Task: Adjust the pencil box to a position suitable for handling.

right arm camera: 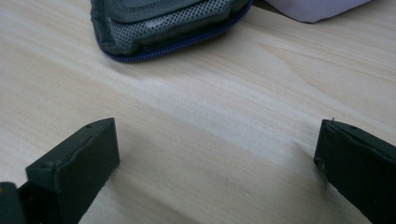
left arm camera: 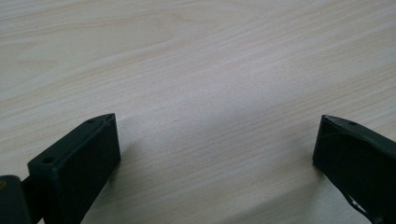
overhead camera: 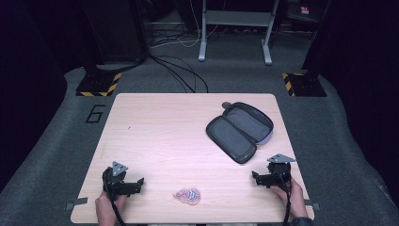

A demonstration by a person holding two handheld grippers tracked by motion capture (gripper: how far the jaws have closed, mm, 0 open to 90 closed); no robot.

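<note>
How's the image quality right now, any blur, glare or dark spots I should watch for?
High view: table evenly lit, surroundings nearly black, open case and small patterned item soft but readable. Left gripper view: wood grain sharp farther off, jaws cast soft shadows. Right gripper view: the case's mesh is slightly blurred, with a pale sheen across the wood.

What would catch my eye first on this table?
Probably the dark zipped case, lying open at the table's far right. Next, the small pink-and-blue patterned thing at the near edge, between the left gripper and right gripper, both resting with fingers spread, holding nothing.
</note>
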